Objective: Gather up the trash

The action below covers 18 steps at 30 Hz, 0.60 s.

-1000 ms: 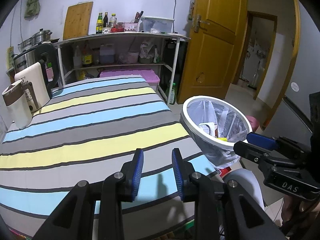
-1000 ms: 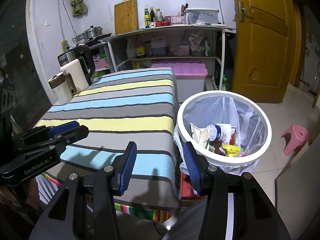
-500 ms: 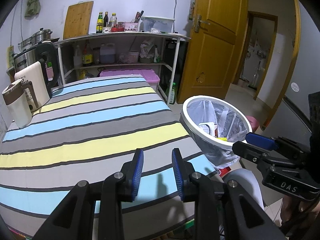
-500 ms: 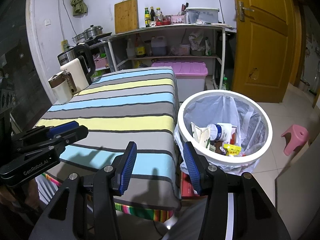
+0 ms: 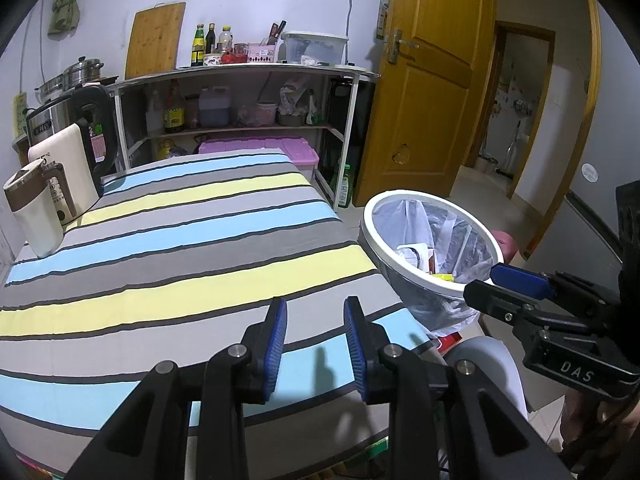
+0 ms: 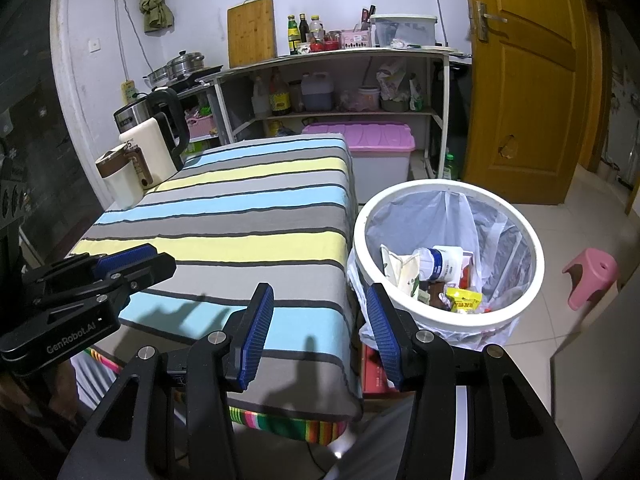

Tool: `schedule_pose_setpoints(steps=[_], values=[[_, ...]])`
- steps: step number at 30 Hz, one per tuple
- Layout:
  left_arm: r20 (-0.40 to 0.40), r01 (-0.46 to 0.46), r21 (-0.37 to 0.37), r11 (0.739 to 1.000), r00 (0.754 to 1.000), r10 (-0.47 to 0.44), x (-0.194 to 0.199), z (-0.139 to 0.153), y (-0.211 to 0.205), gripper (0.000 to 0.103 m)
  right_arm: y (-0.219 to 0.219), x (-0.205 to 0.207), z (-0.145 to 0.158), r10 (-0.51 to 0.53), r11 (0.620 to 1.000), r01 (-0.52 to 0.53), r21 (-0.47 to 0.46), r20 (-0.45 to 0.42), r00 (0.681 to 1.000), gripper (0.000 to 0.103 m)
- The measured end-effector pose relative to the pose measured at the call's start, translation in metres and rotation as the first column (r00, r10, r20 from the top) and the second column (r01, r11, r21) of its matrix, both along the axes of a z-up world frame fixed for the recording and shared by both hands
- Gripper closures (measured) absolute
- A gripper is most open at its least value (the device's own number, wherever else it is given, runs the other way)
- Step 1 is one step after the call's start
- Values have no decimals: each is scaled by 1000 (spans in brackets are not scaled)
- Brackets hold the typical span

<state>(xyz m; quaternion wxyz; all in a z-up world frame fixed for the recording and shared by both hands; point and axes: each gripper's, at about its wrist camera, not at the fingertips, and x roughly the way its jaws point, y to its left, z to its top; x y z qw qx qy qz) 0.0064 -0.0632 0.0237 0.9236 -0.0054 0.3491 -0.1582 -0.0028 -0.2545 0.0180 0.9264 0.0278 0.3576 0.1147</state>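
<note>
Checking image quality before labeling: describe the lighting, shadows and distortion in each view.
Left wrist view: sharp, evenly lit; fisheye bows the door; left gripper casts finger shadows on the striped tablecloth. Right wrist view: dark vignetted corners, soft gripper shadows, floor tiles gleaming slightly beside the trash bin.

1. "DAS" stands in pale letters on the black body of the right claw, seen at the right edge of the left wrist view.
2. "GenRobot.AI" stands in pale letters on the black body of the left claw, seen at the left edge of the right wrist view.
3. A "5" with a degree mark, partly hidden, is printed near the top of the cream kettle on the striped counter.
4. Labels on the shelf bottles and on the rubbish in the bin are too small to read.
</note>
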Motion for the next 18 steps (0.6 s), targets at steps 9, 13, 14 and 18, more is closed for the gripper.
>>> schedule_pose_setpoints(steps=[9, 13, 14, 18], values=[[-1, 1, 1, 1000, 1000, -1, -1, 0, -1, 74, 0, 0, 0, -1, 1000, 1, 1, -1, 1000, 53], [-1, 0, 2, 1000, 1000, 0, -1, 0, -1, 74, -1, 0, 0, 0, 1000, 0, 1, -1, 1000, 53], [-1, 1, 1, 1000, 1000, -1, 0, 0, -1, 74, -1, 0, 0, -1, 1000, 1, 1, -1, 1000, 53], [-1, -1, 4, 1000, 1000, 1, -1, 0, -1, 74, -1, 0, 0, 0, 1000, 0, 1, -1, 1000, 53]])
